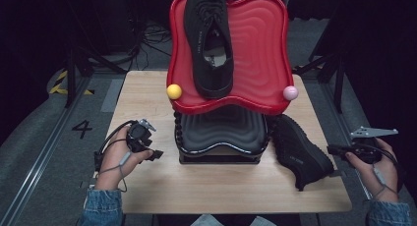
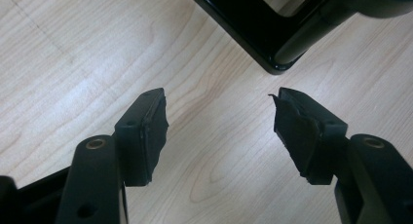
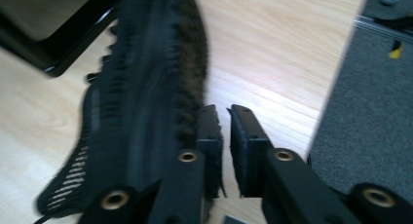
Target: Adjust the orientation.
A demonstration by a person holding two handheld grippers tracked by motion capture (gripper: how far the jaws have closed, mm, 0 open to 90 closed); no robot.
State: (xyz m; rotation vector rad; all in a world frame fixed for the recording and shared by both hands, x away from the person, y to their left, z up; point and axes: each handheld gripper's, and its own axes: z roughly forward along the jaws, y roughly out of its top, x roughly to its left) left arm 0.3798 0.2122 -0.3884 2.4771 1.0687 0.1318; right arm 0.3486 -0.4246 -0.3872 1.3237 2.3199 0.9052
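Note:
One black shoe (image 1: 209,44) lies lengthwise on the red upper tray (image 1: 260,49) of a two-level rack. A second black shoe (image 1: 300,150) rests tilted on the wooden table (image 1: 147,186), right of the rack's black lower tray (image 1: 221,130). My right gripper (image 1: 335,150) is just right of that shoe's heel end. In the right gripper view the jaws (image 3: 223,112) are shut with nothing between them, and the shoe (image 3: 141,102) lies against the left jaw's outer side. My left gripper (image 1: 156,155) is left of the rack; its jaws (image 2: 219,117) stand open over bare wood.
A yellow ball (image 1: 174,92) and a pink ball (image 1: 290,93) cap the red tray's front corners. The rack's black foot (image 2: 272,44) is just ahead of the left jaws. The table's right edge and grey floor (image 3: 370,112) are close beside the right gripper.

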